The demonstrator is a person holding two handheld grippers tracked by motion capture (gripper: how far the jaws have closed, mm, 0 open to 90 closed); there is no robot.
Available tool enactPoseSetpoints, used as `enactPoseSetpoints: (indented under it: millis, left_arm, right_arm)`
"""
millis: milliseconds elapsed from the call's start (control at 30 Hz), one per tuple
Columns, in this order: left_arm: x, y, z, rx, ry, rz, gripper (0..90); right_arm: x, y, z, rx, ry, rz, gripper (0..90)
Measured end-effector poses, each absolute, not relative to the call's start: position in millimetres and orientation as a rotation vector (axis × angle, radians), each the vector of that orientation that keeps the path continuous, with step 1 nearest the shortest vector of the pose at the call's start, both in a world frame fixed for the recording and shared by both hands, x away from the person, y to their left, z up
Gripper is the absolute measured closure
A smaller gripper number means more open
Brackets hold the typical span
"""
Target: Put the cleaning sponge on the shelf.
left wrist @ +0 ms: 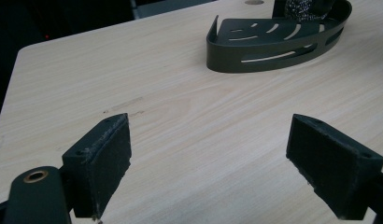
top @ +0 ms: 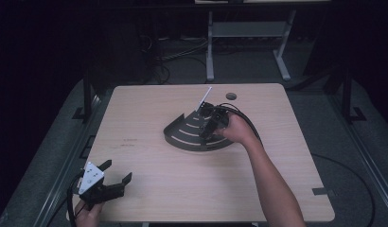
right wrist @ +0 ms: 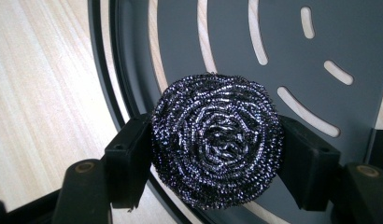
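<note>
Over the rack (right wrist: 283, 42), scourer-clamping right tool (right wrist: 216, 154)

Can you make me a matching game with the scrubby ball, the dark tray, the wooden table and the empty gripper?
Things:
1. steel wool scourer
2. corner rack
3. table
4. left gripper

States:
A. pale wood, holding everything up
B. jaws wide open, nothing between them
C. dark, curved wall, slots in its floor
D. round and shiny, squeezed between the jaws of the right gripper

Pairs: 1-D, 2-C, 3-A, 4-B
</note>
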State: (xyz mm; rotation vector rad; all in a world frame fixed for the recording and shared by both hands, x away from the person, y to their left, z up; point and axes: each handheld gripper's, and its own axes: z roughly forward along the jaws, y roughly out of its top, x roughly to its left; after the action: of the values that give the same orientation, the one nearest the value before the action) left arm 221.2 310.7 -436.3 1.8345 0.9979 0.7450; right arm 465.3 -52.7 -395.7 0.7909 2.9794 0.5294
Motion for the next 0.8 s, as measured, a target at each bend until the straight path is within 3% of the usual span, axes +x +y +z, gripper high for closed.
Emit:
enactPoseSetpoints:
  millis: [800]
  left_arm:
    - [221,313,-436,1.826,1.007,0.745,13.3]
  right_arm:
    - [478,-51,-423,0.9,2.969,0.535,31.8]
